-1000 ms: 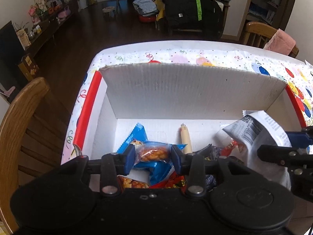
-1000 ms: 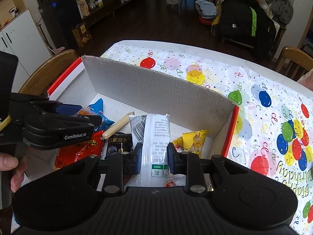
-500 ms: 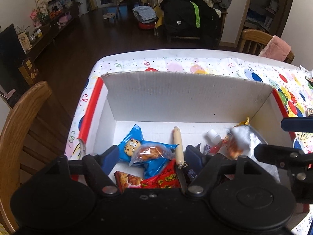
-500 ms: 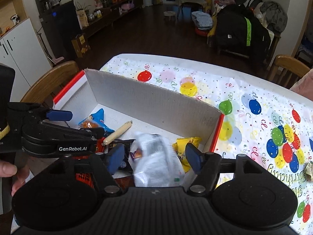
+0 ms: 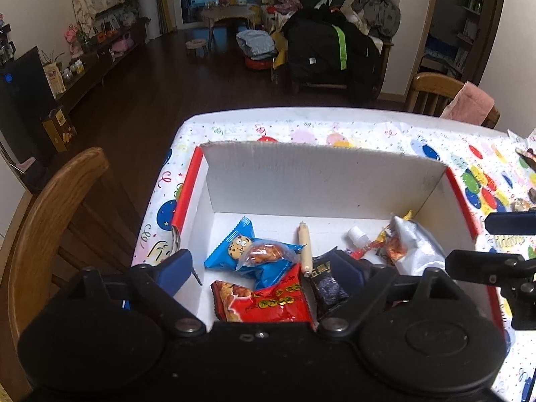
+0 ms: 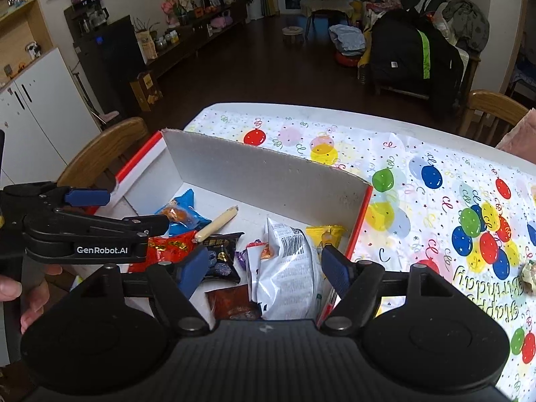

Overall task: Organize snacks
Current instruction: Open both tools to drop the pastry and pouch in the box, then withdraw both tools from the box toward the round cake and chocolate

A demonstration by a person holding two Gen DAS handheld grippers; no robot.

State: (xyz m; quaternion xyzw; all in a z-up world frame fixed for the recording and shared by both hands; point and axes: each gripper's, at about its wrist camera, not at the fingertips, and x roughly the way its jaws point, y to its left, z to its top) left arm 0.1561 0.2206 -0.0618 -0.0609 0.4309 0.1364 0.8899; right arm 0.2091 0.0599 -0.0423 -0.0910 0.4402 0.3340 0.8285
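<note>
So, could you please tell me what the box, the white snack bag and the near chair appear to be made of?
The box looks like corrugated cardboard: matte white inside, with a fluted cut top edge. The white snack bag seems to be thin plastic film, probably foil-lined: glossy, crinkled, with a printed barcode. The near chair appears to be varnished wood, showing grain and a soft sheen.

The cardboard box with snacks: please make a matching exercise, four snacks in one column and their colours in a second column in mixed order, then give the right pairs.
Snacks in the cardboard box:
1. cookie packet
2. sausage stick
3. large crinkled bag
4. packet in the far right corner

Colours:
A. yellow
B. silver-white
C. blue
D. pale tan

Pairs: 1-C, 2-D, 3-B, 4-A
</note>
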